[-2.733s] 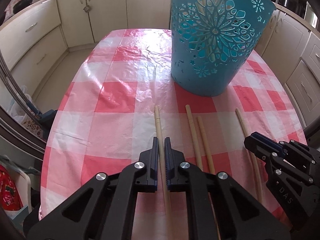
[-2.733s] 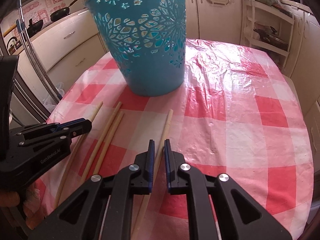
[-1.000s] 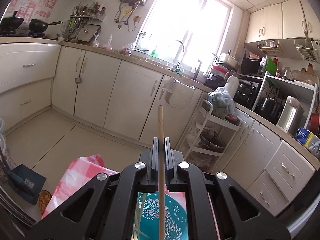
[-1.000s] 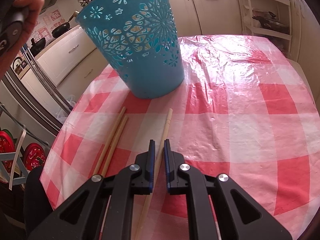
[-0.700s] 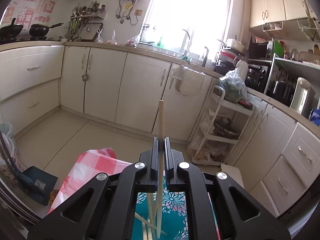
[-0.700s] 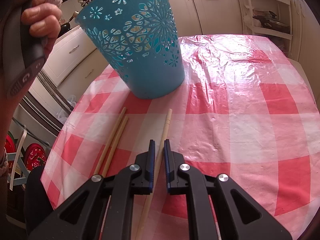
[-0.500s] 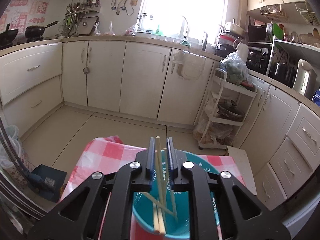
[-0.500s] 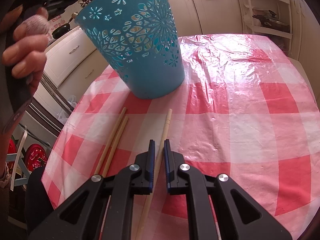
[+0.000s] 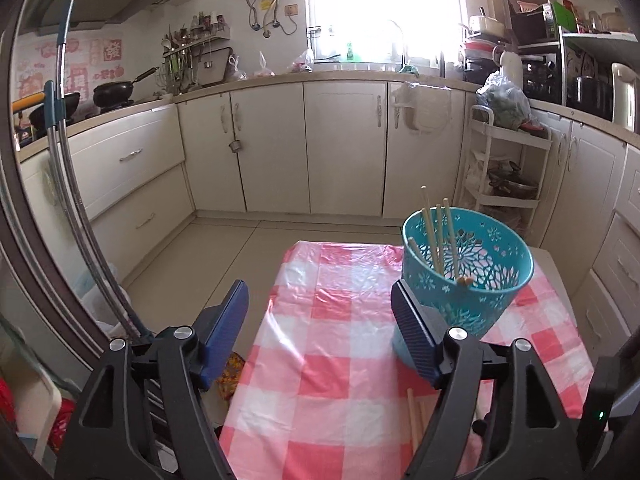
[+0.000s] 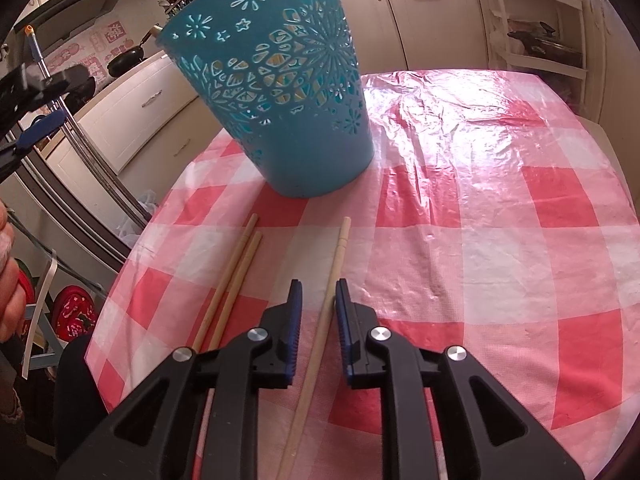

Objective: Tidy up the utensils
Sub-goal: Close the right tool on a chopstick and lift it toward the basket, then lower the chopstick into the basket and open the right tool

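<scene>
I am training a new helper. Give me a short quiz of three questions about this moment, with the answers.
1. True or false: the left tongs hold a chopstick.
2. How many loose chopsticks lie on the tablecloth? A two, B three, C five.
3. Fill in: the sorted chopsticks stand in the blue ____.
Key: 1 false; 2 B; 3 basket.
</scene>
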{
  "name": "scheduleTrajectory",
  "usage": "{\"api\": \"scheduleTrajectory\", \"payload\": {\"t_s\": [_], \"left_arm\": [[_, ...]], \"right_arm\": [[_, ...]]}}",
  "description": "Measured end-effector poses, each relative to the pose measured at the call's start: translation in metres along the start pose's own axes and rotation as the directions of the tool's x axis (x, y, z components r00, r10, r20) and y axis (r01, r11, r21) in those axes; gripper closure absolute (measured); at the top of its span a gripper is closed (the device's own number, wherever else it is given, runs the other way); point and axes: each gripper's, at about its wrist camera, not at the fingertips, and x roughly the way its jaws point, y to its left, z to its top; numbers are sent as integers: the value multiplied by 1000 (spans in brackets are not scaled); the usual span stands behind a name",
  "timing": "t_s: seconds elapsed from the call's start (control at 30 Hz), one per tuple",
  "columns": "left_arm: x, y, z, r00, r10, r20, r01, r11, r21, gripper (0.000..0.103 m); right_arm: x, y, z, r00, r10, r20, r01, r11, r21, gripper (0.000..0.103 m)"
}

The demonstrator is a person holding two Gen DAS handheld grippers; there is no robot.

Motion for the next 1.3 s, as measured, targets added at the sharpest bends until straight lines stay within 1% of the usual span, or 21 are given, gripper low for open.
{"api": "scheduleTrajectory", "payload": {"t_s": [0.07,0.27,0.4,0.43,0.5,0.53,0.67,0.77,0.9,1.0,1.07,1.17,1.3], "left_arm": [[-9,3,-8,1000,10,-2,-10,1000,24,30],[-23,3,-17,1000,27,0,-27,996,88,26],[-24,4,-19,1000,27,-14,-26,995,92,24],[-23,4,-20,999,27,-20,-25,996,91,24],[-21,4,-24,999,26,-34,-23,996,88,24],[-19,4,-26,999,28,-43,-24,996,87,24],[-6,8,-42,995,33,-98,-26,997,79,24],[5,13,-59,989,35,-144,-25,997,71,24],[19,20,-80,977,32,-212,-24,999,43,24],[27,25,-92,968,32,-247,-27,999,23,24],[30,28,-97,964,30,-262,-28,1000,12,24],[34,31,-103,961,27,-276,-29,1000,-2,23],[36,33,-104,958,22,-285,-28,1000,-15,23]], "right_arm": [[0,0,0,1000,-8,0,8,1000,0,85],[-1,3,-1,999,-37,0,37,999,-4,85],[1,9,-2,997,-73,-3,73,997,-31,86],[2,13,-2,995,-102,-4,101,993,-53,89],[3,20,-2,988,-152,-1,151,984,-99,93],[3,22,-3,987,-163,1,162,981,-106,96],[-4,7,-5,995,-102,1,102,994,-31,97],[-18,-6,-10,999,-22,29,21,999,38,97],[-40,-14,-5,992,78,97,-89,989,117,97],[-63,-11,8,978,126,168,-149,980,131,97],[-78,-6,19,966,146,214,-175,977,124,97],[-105,4,39,941,173,291,-209,973,95,98],[-131,21,66,909,203,363,-236,971,47,98]]}}
